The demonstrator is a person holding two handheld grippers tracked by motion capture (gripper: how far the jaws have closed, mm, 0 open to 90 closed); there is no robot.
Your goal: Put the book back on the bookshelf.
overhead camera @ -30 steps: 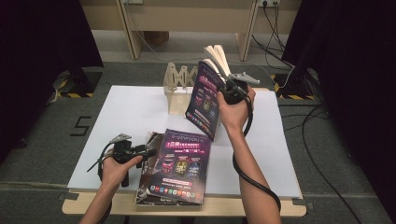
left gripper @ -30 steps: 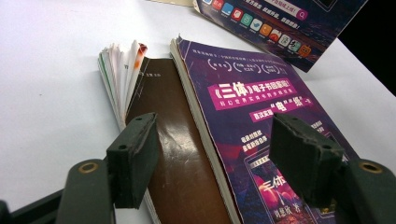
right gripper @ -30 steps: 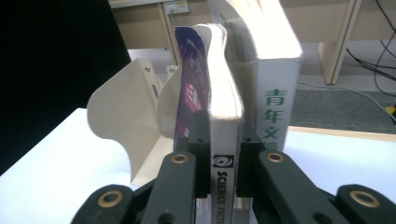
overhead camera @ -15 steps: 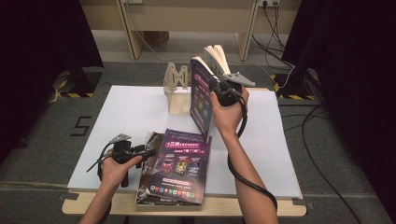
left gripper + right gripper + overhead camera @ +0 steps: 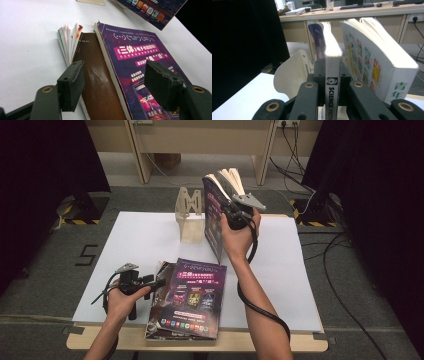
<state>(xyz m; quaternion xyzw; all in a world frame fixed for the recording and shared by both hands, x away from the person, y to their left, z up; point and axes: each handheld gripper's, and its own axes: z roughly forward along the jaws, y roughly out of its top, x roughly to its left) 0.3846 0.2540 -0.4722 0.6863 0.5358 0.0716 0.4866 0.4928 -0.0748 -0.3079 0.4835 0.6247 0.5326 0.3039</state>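
A purple-covered book (image 5: 214, 217) is held upright above the far part of the white table (image 5: 145, 237), clamped by its spine between the jaws of the right gripper (image 5: 234, 215); in the right gripper view the spine (image 5: 333, 87) is seen pressed between the two black pads, with the pages pointing away from the camera. The wooden book rack (image 5: 190, 217) stands just to the left of the book in the high view, and in the right gripper view its pale curved end plate (image 5: 293, 73) lies ahead and to the left of the clamped book, while a thicker white book (image 5: 374, 65) already stands close on the right. The book's long axis is upright, so the slot between end plate and standing book appears to lie straight ahead of the jaws, and a short push forward and down is judged to be what is called for. The right hand is the nearer to the rack by far. The left gripper (image 5: 150, 282) rests low near the table's front edge with its jaws apart, nothing being pressed between them; in the left gripper view a stack of books (image 5: 120, 82) lies flat just beyond the open pads, a purple cover on top of a brown one (image 5: 96, 82).
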